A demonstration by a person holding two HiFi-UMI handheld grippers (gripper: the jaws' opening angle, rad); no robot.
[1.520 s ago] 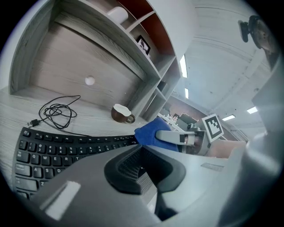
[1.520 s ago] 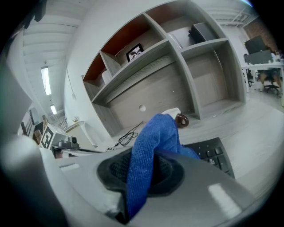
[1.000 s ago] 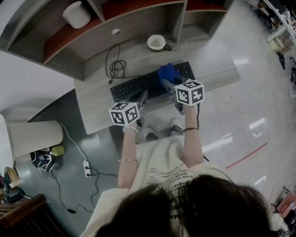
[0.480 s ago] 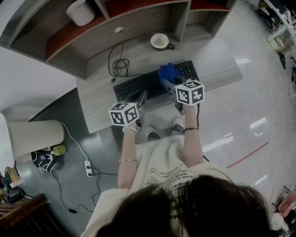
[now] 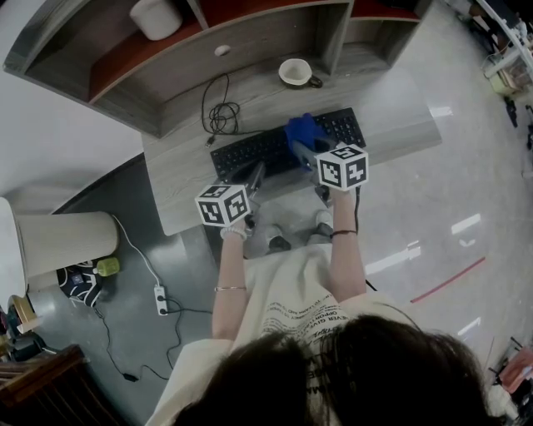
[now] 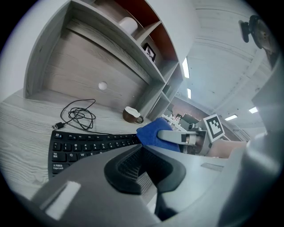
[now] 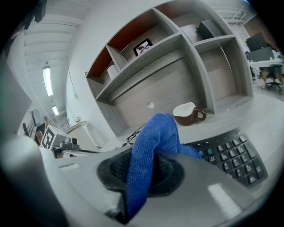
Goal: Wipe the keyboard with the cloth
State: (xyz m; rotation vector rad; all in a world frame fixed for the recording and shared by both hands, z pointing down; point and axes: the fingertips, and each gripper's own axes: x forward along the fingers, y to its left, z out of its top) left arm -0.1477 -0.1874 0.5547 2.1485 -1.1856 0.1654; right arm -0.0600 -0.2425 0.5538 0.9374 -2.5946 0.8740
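Observation:
A black keyboard (image 5: 265,152) lies on the grey desk (image 5: 179,195); it also shows in the left gripper view (image 6: 84,144) and the right gripper view (image 7: 230,153). My right gripper (image 5: 300,151) is shut on a blue cloth (image 5: 305,130), which rests on the right half of the keyboard. The cloth (image 7: 148,148) runs up between the jaws of the right gripper (image 7: 141,175). My left gripper (image 5: 257,175) hovers at the keyboard's front edge, shut with nothing in it (image 6: 143,153). From there the cloth (image 6: 151,132) is seen on the keys.
A brown and white mug (image 5: 295,73) stands behind the keyboard, and a coiled black cable (image 5: 220,118) lies at the back left. A shelf unit with a white pot (image 5: 156,17) rises behind the desk. On the floor are a power strip (image 5: 161,300) and a white bin (image 5: 62,243).
In the head view the desk and keyboard have drifted slightly right and down. Both grippers keep their places, and the cloth stays on the keyboard's right half.

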